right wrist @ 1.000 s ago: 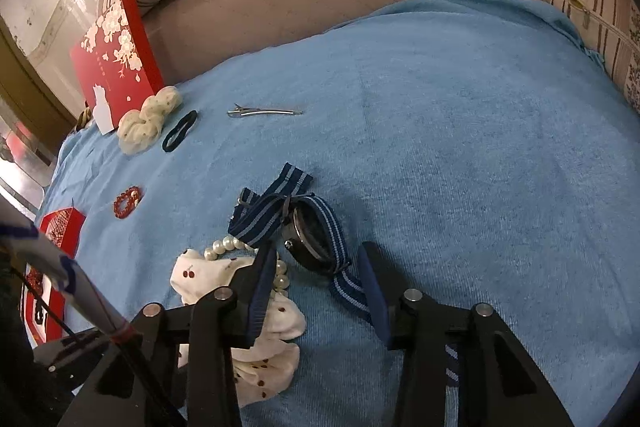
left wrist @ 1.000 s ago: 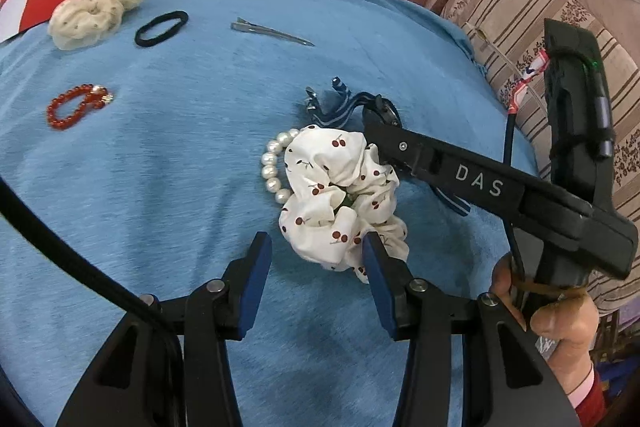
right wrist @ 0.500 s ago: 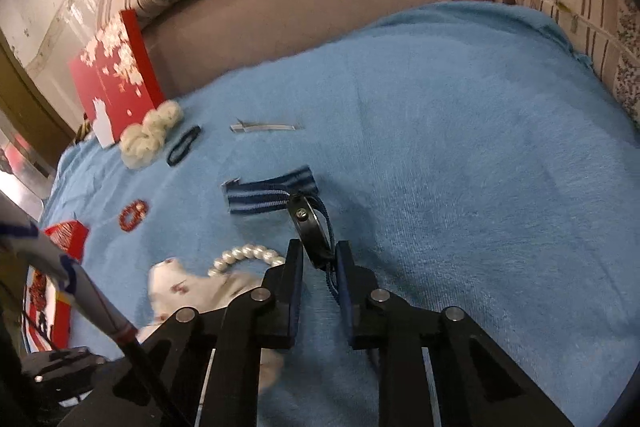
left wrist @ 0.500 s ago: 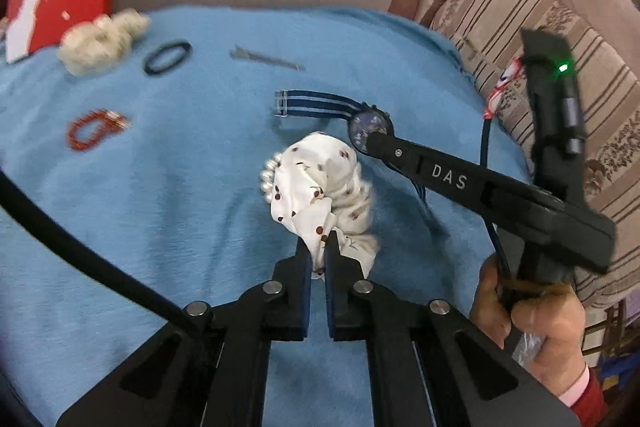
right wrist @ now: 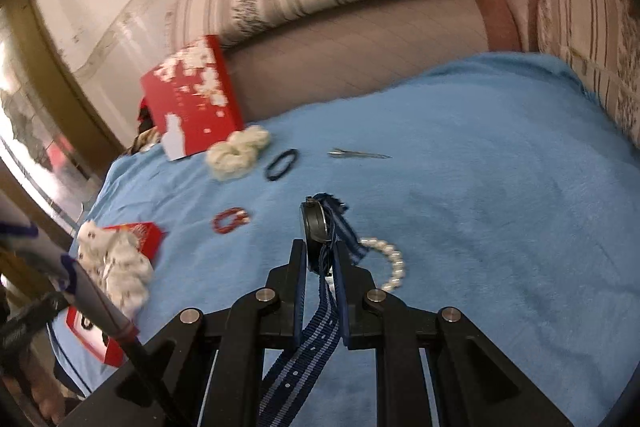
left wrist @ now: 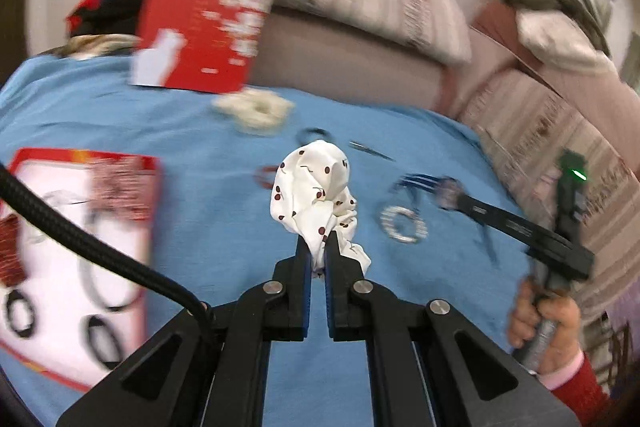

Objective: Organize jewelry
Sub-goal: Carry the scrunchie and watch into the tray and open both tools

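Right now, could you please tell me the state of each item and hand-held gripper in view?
Left hand-held gripper: shut on the cherry scrunchie, lifted.
Right hand-held gripper: shut on the watch, strap dangling.
Pearl bracelet: lying on the blue cloth.
Red bracelet: lying flat.
Black hair tie: lying flat.
Hair clip: closed, lying flat.
Cream scrunchie: lying beside the red box.

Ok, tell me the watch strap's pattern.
Strap: navy with lighter blue stripes, clearest in the right wrist view.
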The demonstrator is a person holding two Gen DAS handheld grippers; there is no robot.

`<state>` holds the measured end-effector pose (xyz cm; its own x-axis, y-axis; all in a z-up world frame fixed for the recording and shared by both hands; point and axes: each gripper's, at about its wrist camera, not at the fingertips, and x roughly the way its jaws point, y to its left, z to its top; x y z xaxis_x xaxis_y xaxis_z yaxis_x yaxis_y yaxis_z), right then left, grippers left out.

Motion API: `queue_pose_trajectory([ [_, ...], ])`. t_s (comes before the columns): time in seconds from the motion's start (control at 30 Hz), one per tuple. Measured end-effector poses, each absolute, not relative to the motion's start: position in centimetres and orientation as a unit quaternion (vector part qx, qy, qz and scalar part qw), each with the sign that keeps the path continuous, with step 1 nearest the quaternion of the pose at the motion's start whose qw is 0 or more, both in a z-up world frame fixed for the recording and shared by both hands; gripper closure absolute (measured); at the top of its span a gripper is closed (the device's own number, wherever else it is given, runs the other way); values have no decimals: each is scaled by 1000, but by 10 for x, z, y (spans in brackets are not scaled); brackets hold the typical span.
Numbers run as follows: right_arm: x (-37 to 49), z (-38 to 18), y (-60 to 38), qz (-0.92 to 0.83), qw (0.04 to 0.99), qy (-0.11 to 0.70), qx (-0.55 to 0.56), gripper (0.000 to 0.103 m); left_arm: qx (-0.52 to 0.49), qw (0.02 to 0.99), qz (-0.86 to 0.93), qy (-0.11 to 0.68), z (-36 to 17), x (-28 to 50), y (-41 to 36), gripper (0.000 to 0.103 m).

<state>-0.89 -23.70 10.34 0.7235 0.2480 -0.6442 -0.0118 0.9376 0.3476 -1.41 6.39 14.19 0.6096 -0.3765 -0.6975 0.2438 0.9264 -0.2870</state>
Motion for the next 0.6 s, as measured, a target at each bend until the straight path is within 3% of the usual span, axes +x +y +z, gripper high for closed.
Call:
queue_pose_trajectory([
  [0.6,-3,146,-31,222,898,370,84,89,-240,883,32,403,105,46,316,98],
])
